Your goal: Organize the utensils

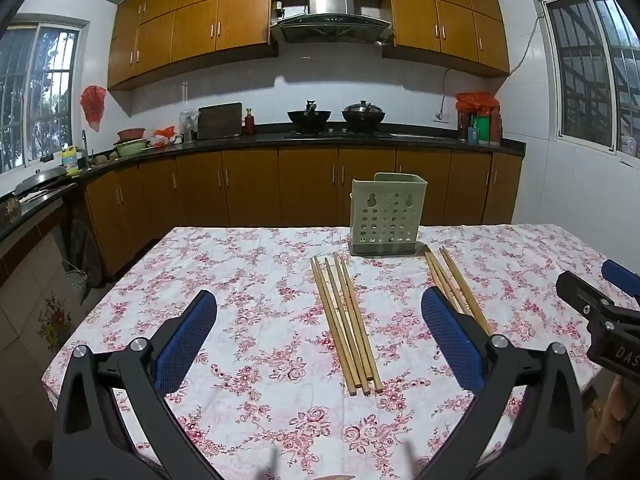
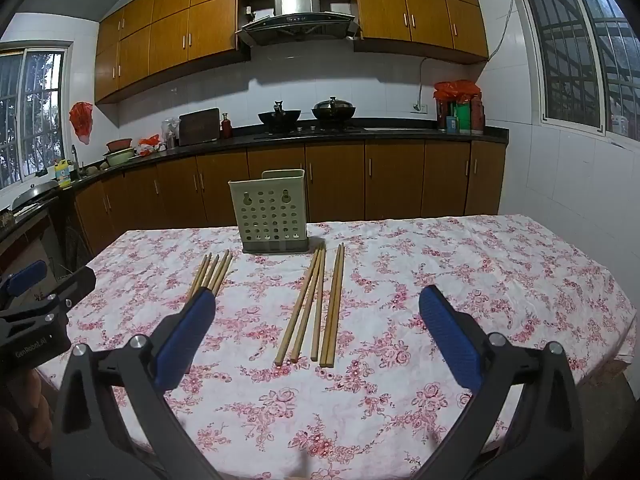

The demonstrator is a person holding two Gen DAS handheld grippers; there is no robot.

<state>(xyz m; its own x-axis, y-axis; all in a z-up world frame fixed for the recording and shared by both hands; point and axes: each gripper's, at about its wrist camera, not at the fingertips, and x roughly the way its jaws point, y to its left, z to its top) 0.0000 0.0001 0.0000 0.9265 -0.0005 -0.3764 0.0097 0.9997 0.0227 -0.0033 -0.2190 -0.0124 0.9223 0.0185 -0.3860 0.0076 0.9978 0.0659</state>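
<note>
Both grippers, left gripper [image 1: 320, 344] and right gripper [image 2: 316, 336], spread wide, empty. Thin round wooden chopsticks [image 1: 347, 324] lie bunched flat on floral-cloth surface [image 1: 248, 280]: pinch may gather several, or roll them. Tall pale-green perforated plastic holder [image 1: 386, 216] probably light; knock could tip it.

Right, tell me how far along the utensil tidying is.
Done: nothing yet. No chopstick shows above the pale green perforated plastic utensil holder. In hand: nothing. The left tongs and right tongs are open and empty above the floral tablecloth. Left: the left bundle of wooden chopsticks and the right bundle of wooden chopsticks must go into the holder.
</note>
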